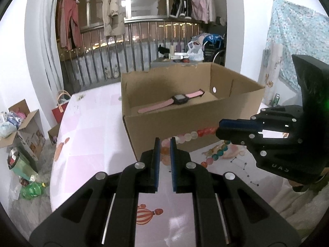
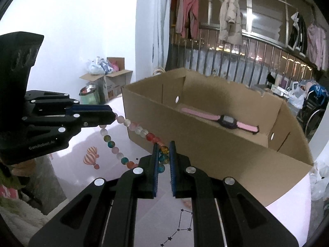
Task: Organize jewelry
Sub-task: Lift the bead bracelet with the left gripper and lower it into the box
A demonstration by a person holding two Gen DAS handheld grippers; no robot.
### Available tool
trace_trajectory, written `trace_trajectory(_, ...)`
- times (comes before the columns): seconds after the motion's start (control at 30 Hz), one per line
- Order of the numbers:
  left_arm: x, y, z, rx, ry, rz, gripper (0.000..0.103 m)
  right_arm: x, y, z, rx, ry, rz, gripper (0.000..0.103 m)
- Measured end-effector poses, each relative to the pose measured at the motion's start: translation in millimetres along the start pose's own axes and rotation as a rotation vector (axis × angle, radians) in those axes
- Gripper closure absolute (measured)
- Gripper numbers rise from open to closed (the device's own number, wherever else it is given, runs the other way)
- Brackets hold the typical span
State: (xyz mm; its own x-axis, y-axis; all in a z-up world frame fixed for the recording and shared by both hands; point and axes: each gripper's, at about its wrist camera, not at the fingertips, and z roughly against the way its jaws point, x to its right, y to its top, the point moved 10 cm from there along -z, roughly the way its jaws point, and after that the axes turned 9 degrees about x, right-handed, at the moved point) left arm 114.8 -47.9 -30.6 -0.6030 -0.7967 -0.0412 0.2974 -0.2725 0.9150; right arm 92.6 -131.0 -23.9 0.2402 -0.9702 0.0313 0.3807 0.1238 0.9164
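A bead necklace (image 1: 193, 135) of pink, red, white and teal beads hangs stretched between my two grippers, above the pink tablecloth (image 1: 92, 127) and in front of the cardboard box (image 1: 185, 123). My left gripper (image 1: 165, 142) is shut on one end, with beads showing between its blue pads. My right gripper (image 1: 219, 128) comes in from the right, shut on the other end. In the right wrist view the right gripper (image 2: 163, 146) pinches yellow and teal beads, the necklace (image 2: 133, 126) loops down, and the left gripper (image 2: 112, 117) holds it. A pink-strapped watch (image 2: 228, 121) lies inside the box (image 2: 205, 150).
The open box fills the table's middle, its front wall just behind the necklace. More beads and pale pieces (image 1: 218, 152) lie on the cloth by the box's base. Cartons and bags (image 1: 22, 127) stand on the floor to the left; a railing (image 1: 127, 47) with hanging clothes is behind.
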Motion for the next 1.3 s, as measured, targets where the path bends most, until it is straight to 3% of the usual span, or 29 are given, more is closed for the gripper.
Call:
trace_trajectory(0.4, 14, 56, 33, 0.128, 0.017, -0.083, 0.095, 7, 48, 30, 0.139, -0.022, 0.039, 0.093)
trace_trajectory(0.7, 17, 113, 27, 0.197, 0.007, -0.120, 0.095, 38, 95, 25, 0.186, -0.021, 0.023, 0.093)
trace_trajectory(0.97, 2, 144, -16, 0.162, -0.005, -0.109, 0.095, 72, 112, -17, 0.098, 0.020, -0.058, 0.093)
trace_trajectory(1.3, -13, 126, -73, 0.028, -0.011, -0.095, 0.095, 92, 87, -83, -0.115, 0.088, -0.213, 0.093)
